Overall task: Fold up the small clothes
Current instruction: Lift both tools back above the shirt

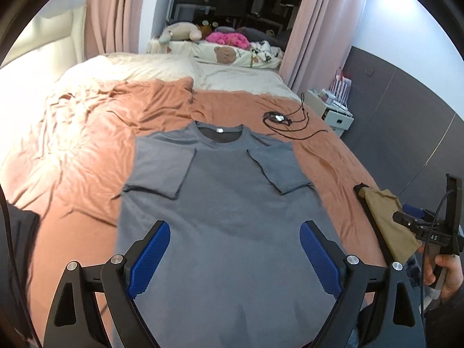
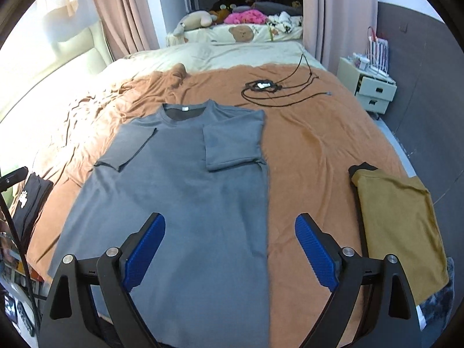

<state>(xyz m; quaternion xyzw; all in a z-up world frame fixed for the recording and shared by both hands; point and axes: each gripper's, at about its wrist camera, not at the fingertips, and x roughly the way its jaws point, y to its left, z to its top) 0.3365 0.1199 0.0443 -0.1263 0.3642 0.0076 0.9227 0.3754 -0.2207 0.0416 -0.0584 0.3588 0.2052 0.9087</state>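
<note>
The grey T-shirt [image 1: 220, 208] lies lengthwise, collar away from the fingers; left gripper [image 1: 235, 258] and right gripper [image 2: 230, 252] are spread wide, empty.

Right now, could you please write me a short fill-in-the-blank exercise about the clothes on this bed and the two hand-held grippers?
1. The grey T-shirt lies flat with both ____ folded inward over its chest.
2. The folded garment by the bed's edge, on the grey shirt's right, is ____ in colour.
3. Neither the left hand-held gripper nor the right hand-held gripper holds cloth; the jaws of both stand ____.
4. Beyond the shirt's collar, a black ____ lies coiled on the orange sheet.

Missing words: sleeves; mustard yellow; open; cable
</note>
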